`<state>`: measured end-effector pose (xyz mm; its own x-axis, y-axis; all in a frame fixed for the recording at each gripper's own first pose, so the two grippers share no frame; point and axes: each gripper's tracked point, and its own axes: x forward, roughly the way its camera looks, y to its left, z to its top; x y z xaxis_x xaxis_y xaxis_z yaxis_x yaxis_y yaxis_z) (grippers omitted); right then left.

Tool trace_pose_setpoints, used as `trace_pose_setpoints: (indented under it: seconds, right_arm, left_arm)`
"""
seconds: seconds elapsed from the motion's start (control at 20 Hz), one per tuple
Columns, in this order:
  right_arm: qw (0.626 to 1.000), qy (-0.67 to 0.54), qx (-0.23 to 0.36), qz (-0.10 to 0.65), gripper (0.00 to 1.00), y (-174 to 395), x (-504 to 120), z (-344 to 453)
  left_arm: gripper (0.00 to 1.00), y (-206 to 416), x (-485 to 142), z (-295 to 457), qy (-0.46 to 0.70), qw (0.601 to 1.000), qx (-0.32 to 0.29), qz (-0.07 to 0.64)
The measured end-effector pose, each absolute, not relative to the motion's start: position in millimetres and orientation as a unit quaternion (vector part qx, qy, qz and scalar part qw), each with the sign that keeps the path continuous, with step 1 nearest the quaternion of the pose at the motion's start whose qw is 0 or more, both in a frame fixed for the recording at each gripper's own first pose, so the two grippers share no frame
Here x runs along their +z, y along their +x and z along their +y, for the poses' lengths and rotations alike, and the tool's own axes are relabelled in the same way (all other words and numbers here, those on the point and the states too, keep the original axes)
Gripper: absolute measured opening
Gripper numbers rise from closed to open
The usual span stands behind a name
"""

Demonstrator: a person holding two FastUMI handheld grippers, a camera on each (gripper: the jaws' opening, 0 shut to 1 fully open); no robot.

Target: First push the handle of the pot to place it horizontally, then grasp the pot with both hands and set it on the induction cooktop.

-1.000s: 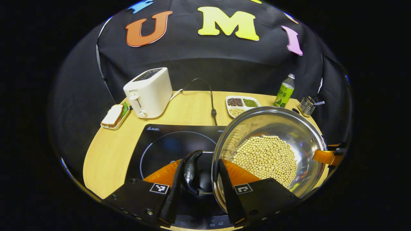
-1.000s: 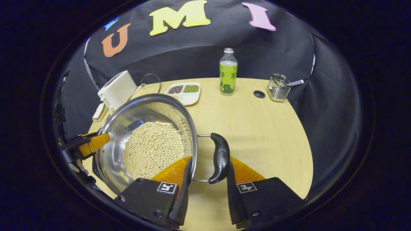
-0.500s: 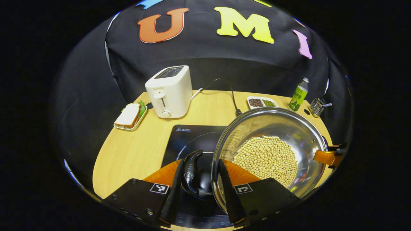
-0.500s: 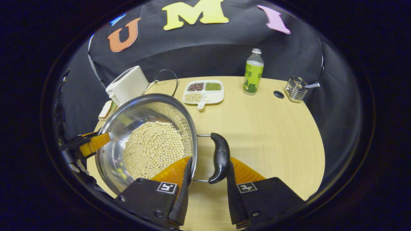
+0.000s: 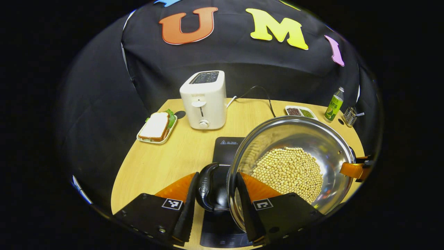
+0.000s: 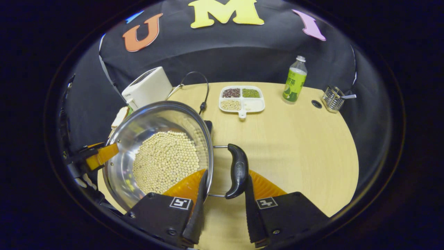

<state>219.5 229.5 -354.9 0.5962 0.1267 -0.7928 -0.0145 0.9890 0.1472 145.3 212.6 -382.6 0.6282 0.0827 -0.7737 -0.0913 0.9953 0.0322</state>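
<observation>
Bright even overhead light; pot (image 5: 305, 139) glare; strong fisheye edge distortion.

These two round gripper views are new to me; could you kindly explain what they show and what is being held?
No robot arm is here: a person holds a two-finger gripper in each hand, and a fisheye camera rides on each, looking along its fingers.

In the left gripper view, the left gripper is closed on the pot's black left handle. In the right gripper view, the right gripper is closed on the right handle.

The steel pot holds pale beans and sits above the black induction cooktop; whether it rests on it, I cannot tell.

On the wooden table lie a white toaster, a sandwich on a tray, a divided dish of beans, a green bottle and a wire basket.
</observation>
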Motion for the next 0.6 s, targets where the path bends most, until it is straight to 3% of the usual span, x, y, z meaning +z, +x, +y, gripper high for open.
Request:
trace_pose_setpoints:
  seconds: [0.6]
  right_arm:
    - [0.893, 0.071, 0.044, 0.442, 0.53, 217.8, -365.0, 244.9]
  left_arm:
    - [0.59, 146.3, -396.4, 227.6, 0.0, 0.913, 0.037, 0.406]
